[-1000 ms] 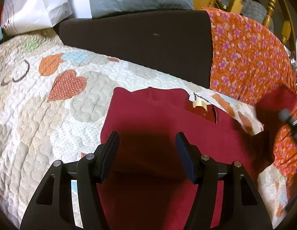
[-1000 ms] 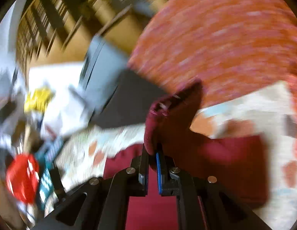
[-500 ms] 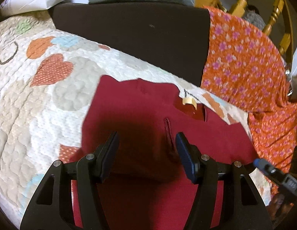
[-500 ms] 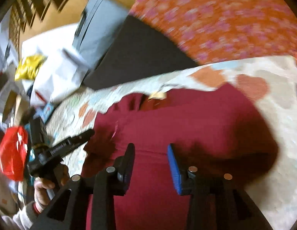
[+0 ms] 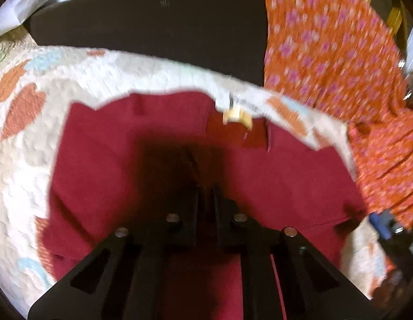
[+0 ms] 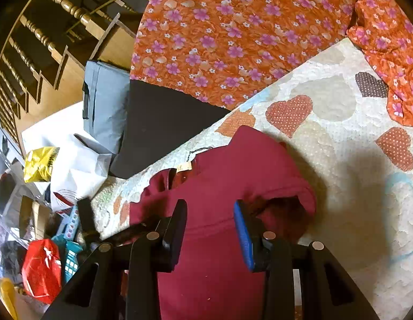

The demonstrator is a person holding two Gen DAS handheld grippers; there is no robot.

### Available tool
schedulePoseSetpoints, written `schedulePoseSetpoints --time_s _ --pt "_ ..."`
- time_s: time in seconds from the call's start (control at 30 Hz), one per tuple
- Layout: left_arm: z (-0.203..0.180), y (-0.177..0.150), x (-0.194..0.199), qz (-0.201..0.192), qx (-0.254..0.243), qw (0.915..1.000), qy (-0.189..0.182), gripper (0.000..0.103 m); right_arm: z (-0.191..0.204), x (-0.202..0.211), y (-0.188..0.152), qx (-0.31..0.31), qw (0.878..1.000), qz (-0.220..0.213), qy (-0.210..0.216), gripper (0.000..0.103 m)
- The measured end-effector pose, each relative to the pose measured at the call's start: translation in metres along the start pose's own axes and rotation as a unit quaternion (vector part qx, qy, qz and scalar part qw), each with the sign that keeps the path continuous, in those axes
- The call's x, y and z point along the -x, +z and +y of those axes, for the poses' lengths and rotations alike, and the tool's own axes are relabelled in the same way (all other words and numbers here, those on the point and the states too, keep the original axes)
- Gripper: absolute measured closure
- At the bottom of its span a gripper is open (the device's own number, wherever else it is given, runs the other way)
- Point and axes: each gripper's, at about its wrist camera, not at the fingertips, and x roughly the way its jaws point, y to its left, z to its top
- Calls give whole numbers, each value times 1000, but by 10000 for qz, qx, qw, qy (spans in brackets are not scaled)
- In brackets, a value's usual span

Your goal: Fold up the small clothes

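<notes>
A dark red garment [image 5: 121,160] lies on a quilted heart-pattern bedspread [image 5: 27,138], its neck label [image 5: 237,116] at the far edge. My left gripper [image 5: 205,192] is shut, its fingers pressed together on a fold of the red cloth near the garment's middle. In the right wrist view the same red garment [image 6: 227,165] lies with its right sleeve folded in. My right gripper [image 6: 209,221] is open and empty just above the cloth. The left gripper [image 6: 85,213] shows at the garment's left edge there.
An orange floral cloth [image 6: 233,34] covers the far side of the bed, next to a black cushion [image 6: 158,117] and a grey pillow [image 6: 102,106]. Bags and clutter [image 6: 41,266] lie left of the bed. Wooden stair rails [image 6: 27,40] stand behind.
My left gripper has closed on the red cloth after being open. My right gripper let go of the sleeve, opened, and now hovers over the folded garment.
</notes>
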Motion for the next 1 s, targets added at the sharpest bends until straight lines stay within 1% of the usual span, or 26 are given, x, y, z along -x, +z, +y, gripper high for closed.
schedulePoseSetpoints --time_s 0.03,0.1,0.13,0.2,0.27,0.33,0.37,0.4,0.43,0.5,0.53,0.6,0.63,0.67,0.7,0.73,0.8,0.83,0.87,0.93,0.97,1.0 --pt "5 5 12 -110 8 9999 -21 95 1 3 -1 40 10000 -15 -8 69" --pt "22 11 37 -366 16 9993 122 96 7 8 2 145 9998 -98 -5 69" --pt "33 11 45 -428 98 9989 156 96 11 11 5 208 9996 -168 -6 69" --pt "54 8 52 -409 265 9985 231 96 17 14 8 316 9992 -263 -4 69" --pt "67 1 49 -333 317 9985 284 96 22 13 10 399 9988 -292 -68 69" --pt "77 -8 43 -234 470 9982 294 96 27 1 10 570 9981 -123 -217 69" --pt "80 -12 38 -185 540 9979 311 96 32 -10 8 744 9961 62 -470 69" --pt "81 -13 34 -157 575 9977 327 96 37 -20 6 928 9933 183 -661 69" --pt "81 -13 32 -160 580 9975 360 96 40 -27 4 1081 9910 242 -750 69" --pt "78 -12 31 -254 483 9977 410 96 47 -48 -2 1477 9839 437 -907 69" --pt "77 -12 31 -292 414 9977 450 96 50 -59 -5 1639 9791 562 -1061 69" --pt "77 -14 28 -241 375 9977 519 96 51 -86 -13 2006 9613 866 -1679 69" --pt "79 -15 26 -198 410 9975 535 96 47 -98 -15 2069 9542 996 -1918 69" --pt "81 -15 25 -163 453 9975 523 96 41 -105 -17 1999 9525 1186 -1970 69" --pt "85 -16 26 -146 500 9974 491 96 38 -106 -19 1900 9536 1356 -1903 68" --pt "87 -15 29 -147 537 9974 452 96 41 -103 -21 1832 9580 1511 -1606 68" --pt "90 -14 34 -191 533 9971 505 96 45 -92 -21 1655 9668 1824 -686 69" --pt "91 -14 36 -236 503 9967 591 96 44 -81 -16 1561 9714 1743 -395 69" --pt "91 -14 38 -244 487 9968 585 96 42 -71 -10 1587 9744 1501 -530 69" --pt "90 -15 38 -237 461 9969 589 96 34 -57 4 1677 9746 919 -1166 69" --pt "88 -16 38 -246 390 9968 648 96 23 -52 15 1572 9733 625 -1555 68" --pt "86 -16 37 -251 332 9967 700 96 12 -52 23 1366 9733 535 -1763 65"
